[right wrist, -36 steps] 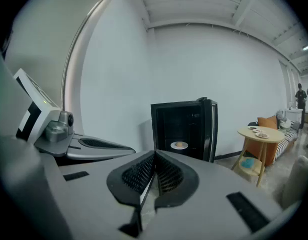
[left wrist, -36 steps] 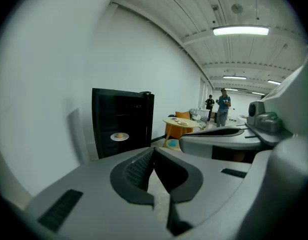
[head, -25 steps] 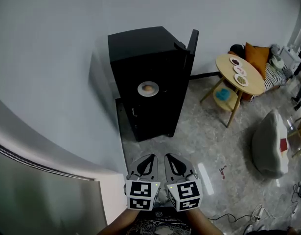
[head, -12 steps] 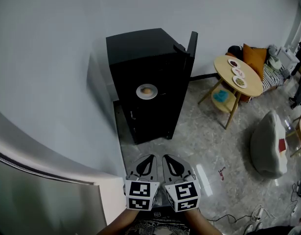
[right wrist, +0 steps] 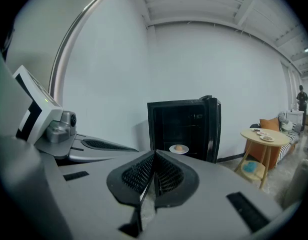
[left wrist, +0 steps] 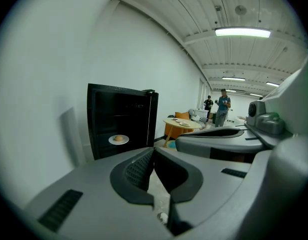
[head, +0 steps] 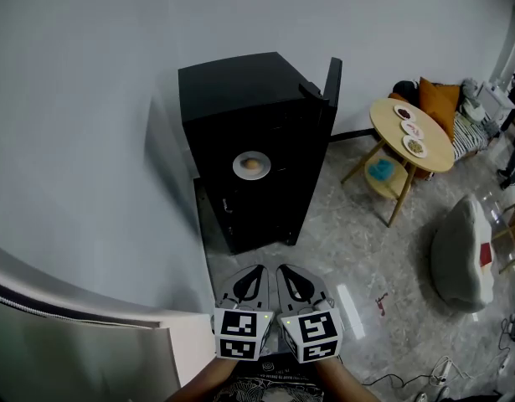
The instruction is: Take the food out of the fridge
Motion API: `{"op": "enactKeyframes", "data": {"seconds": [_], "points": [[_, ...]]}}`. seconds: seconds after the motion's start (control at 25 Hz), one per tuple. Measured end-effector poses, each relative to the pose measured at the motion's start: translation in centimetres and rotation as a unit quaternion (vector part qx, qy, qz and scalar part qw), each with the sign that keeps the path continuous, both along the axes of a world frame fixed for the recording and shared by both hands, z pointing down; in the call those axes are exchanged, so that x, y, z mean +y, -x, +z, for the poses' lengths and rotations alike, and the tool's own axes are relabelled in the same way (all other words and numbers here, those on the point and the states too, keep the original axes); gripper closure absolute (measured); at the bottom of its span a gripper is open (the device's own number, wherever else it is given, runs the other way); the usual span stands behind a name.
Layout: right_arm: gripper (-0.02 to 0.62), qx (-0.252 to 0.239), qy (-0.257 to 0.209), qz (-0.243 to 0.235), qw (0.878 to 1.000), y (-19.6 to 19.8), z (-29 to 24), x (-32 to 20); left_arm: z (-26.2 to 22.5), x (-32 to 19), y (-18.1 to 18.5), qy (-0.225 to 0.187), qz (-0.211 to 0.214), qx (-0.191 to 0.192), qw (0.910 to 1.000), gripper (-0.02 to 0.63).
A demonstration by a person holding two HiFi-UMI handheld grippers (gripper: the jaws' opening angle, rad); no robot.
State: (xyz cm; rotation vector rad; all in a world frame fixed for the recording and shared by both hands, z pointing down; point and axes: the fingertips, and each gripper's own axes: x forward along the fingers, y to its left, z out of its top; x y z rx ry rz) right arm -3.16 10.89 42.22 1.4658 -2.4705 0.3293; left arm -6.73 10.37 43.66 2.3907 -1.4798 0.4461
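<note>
A black mini fridge [head: 240, 107] stands against the wall with its door [head: 332, 78] swung open to the right. On a shelf inside sits a white plate [head: 251, 165] with a round orange-brown piece of food [head: 252, 164]. My left gripper [head: 260, 268] and right gripper [head: 281, 268] are side by side at the bottom of the head view, well short of the fridge. Both are shut and hold nothing. The plate also shows in the left gripper view [left wrist: 118, 139] and in the right gripper view [right wrist: 179, 148], far beyond the closed jaws.
A round wooden table [head: 433, 153] with three small dishes stands right of the fridge, an orange cushion [head: 440, 99] behind it. A white beanbag [head: 462, 254] lies on the marbled floor. A white counter edge [head: 90, 312] runs at the lower left. Two people [left wrist: 223, 104] stand far off.
The fridge looks slightly larger and nearer; both grippers have come a little closer to it, still side by side and shut.
</note>
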Motion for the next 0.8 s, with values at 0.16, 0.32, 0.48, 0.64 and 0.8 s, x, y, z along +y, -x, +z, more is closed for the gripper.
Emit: {"op": "enactKeyframes", "data": {"seconds": [0.16,0.32,0.48,0.64,0.8], "points": [[0.574,-0.002,0.006,-0.003,1.0,-0.8,0.5,-2.7,0.6,-2.7,-0.7,0.006,-0.004,-0.002,1.0,0.592],[0.574,-0.01,0.01,-0.007,1.0,-1.7,0.7,-5.7,1.1,-5.8,-1.4,0.013,-0.012,-0.004,0.9998,0.592],[0.574,-0.014,0.016,-0.008,1.0,-3.1,1.1,-8.8,1.4,-8.8,-2.6,0.015,-0.018,-0.008,0.9997,0.592],[0.574,-0.018,0.024,-0.013,0.999,-4.2,1.5,-11.5,2.1,-11.5,-3.7,0.03,-0.023,-0.01,0.9992,0.592],[0.574,-0.022,0.032,-0.02,0.999,-5.2,2.2,-14.2,2.9,-14.2,-4.5,0.039,-0.032,-0.012,0.9987,0.592]]}}
